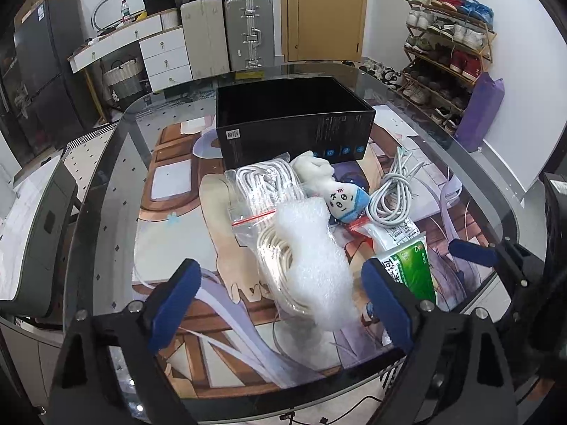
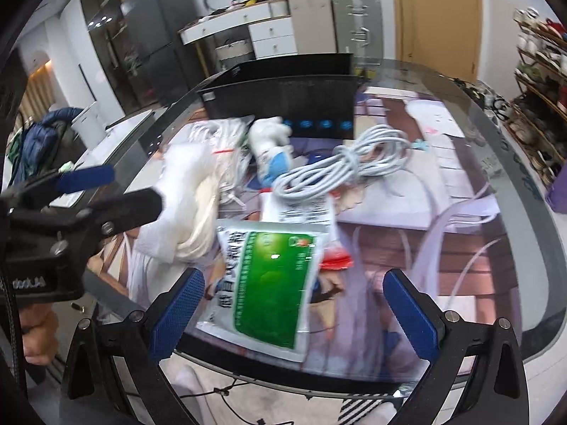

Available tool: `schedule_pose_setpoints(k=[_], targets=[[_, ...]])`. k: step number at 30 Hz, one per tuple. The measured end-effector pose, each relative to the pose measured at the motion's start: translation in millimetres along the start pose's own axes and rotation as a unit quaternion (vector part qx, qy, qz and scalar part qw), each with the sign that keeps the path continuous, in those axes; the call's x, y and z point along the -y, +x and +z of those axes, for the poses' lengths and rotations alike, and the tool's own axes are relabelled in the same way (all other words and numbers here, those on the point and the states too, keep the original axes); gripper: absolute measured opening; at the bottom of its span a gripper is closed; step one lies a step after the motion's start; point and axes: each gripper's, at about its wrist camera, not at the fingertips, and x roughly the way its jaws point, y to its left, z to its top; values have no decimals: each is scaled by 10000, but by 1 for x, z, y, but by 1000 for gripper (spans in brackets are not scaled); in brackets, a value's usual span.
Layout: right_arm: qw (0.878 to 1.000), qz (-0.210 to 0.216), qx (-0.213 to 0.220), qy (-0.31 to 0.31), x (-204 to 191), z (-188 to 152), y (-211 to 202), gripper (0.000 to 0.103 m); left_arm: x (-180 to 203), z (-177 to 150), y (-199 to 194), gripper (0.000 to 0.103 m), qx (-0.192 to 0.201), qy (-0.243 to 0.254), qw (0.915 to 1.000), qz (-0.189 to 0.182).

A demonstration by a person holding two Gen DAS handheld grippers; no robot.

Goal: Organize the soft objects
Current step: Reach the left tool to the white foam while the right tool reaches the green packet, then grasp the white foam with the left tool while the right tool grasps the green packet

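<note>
The left claw stands with its blue-padded fingers wide apart at the bottom of the left wrist view, framing a crumpled white bubble-wrap sheet that lies over a clear zip bag of coiled cream cable at centre frame. Just above it sits a small white plush toy with a blue cap, and above that, in the upper middle, an open black cardboard box on the glass table. A loose coil of grey-white cable lies right of the toy. The right claw is likewise spread open, empty, low in its view, with a green-and-white plastic packet lying between its fingers.
</note>
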Motion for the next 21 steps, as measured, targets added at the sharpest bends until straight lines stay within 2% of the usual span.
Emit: schedule_pose_setpoints(k=[2, 4, 6, 9, 18, 21], targets=[[10000, -5, -25, -70, -4, -1, 2, 103, 2, -1, 2, 90, -3, 24, 10000, 35], [9998, -31, -62, -195, -7, -1, 4, 103, 3, 0, 3, 83, -11, 67, 10000, 67], [9997, -35, -74, -250, -8, -1, 6, 103, 4, -1, 5, 66, -61, 107, 9999, 52], [9996, -51, -68, -282, -8, 0, 5, 102, 2, -1, 8, 59, -135, 68, 9999, -70], [9989, 43, -188, -428, -9, 0, 7, 76, 7, 3, 6, 58, -45, 99, 9999, -28], [9987, 90, -185, -457, -11, 0, 5, 68, 9, 4, 7, 65, -51, 89, 9999, -91]])
